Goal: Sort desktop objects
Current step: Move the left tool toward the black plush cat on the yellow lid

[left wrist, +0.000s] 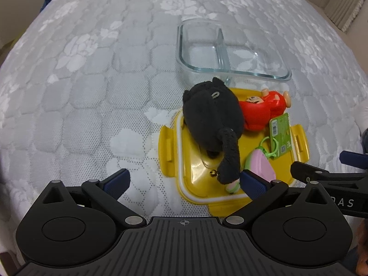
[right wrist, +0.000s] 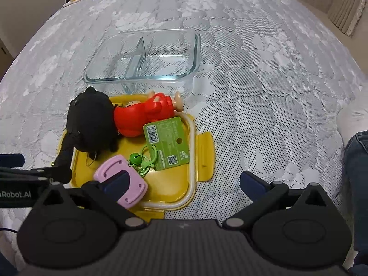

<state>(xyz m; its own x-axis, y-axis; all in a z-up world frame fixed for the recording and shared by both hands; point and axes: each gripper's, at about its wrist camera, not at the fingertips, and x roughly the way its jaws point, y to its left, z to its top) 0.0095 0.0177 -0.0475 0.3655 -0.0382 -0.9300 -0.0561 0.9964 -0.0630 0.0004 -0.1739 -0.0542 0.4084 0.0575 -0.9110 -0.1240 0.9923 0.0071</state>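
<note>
Quilted grey bedding (left wrist: 92, 92) with a floral pattern is seen under everything. On it lies a yellow lid (right wrist: 174, 184), on which a black plush toy (left wrist: 211, 119), a red figurine (right wrist: 142, 117), a green tag (right wrist: 168, 142) and a pink case (right wrist: 122, 179), possibly a keyring pouch, are piled. Just behind the lid an empty divided glass container (left wrist: 230, 48) stands. Both the left tool (left wrist: 184, 181) and the right tool (right wrist: 184, 181) are held fully released, nothing gripped.
</note>
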